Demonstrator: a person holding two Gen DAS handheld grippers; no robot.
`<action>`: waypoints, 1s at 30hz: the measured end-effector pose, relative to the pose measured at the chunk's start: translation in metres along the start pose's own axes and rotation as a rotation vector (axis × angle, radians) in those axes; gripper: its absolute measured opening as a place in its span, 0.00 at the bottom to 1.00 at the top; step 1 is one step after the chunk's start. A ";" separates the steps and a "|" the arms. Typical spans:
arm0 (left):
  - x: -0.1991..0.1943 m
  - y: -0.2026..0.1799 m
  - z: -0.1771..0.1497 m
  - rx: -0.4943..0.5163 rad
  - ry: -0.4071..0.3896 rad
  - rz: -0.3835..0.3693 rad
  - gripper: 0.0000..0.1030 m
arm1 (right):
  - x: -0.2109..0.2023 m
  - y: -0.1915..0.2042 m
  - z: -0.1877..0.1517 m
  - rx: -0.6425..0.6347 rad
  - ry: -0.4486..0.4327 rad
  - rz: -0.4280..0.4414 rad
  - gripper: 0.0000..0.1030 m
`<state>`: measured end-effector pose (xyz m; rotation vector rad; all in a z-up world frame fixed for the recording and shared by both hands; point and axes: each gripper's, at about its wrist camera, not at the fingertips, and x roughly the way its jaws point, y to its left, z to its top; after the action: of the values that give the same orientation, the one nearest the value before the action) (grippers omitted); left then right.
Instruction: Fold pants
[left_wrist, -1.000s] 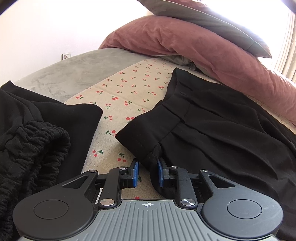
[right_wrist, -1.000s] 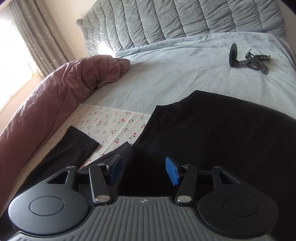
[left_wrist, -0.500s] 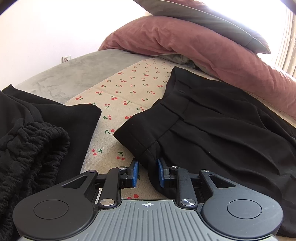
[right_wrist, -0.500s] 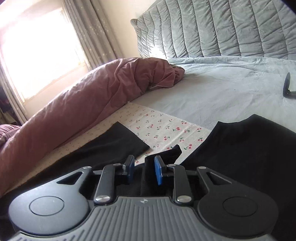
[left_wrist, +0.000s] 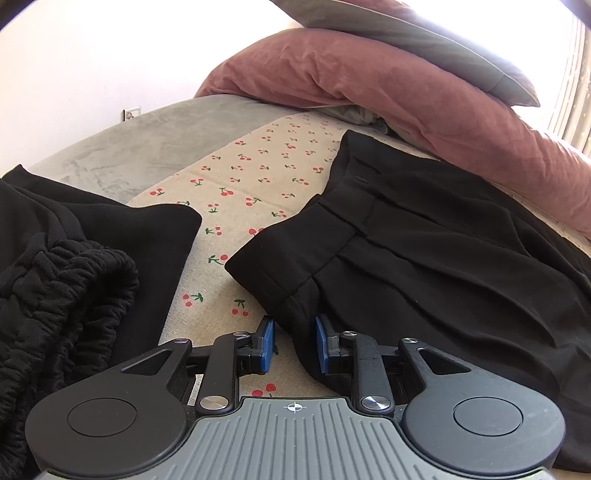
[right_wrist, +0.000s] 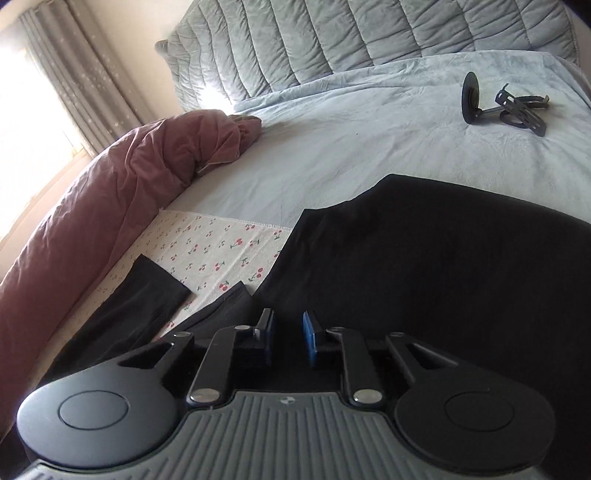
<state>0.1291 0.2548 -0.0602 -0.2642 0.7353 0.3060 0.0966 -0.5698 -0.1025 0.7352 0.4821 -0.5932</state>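
On the left of the left wrist view a second black garment with a gathered elastic band lies bunched on the bed; the right wrist view shows a broad black cloth on its right side, possibly the same piece, though I cannot tell. The cherry-print sheet shows between the garments. The left hand-held gripper has its 2 blue pads slightly apart around the near corner of the pants' waistband; the cloth sits in the gap against the right pad, yet a firm pinch cannot be confirmed. The black pants lie flat on the bed, waistband toward this camera, with pleats, a belt loop and a small button visible. Behind them rest a dusty-pink duvet and a grey pillow.

Only the right wrist view shows the pants' 2 leg ends on the sheet at left, the quilted grey headboard, the pale blue bedspread and a black metal stand lying on it. The right hand-held gripper is parted narrowly over dark fabric; whether it grips any is unclear. No writing is legible.
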 end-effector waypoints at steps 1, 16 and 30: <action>0.000 -0.001 0.000 0.000 0.000 0.004 0.25 | 0.004 0.002 -0.002 -0.007 0.015 0.032 0.03; -0.073 -0.077 -0.005 0.188 -0.132 -0.094 0.70 | -0.005 0.070 -0.017 -0.209 0.065 0.260 0.04; -0.088 -0.207 -0.066 0.360 0.005 -0.433 0.70 | -0.033 0.035 -0.074 0.123 0.151 0.149 0.08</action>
<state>0.1021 0.0257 -0.0195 -0.0770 0.7044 -0.2376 0.0804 -0.4836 -0.1145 0.9295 0.5280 -0.4319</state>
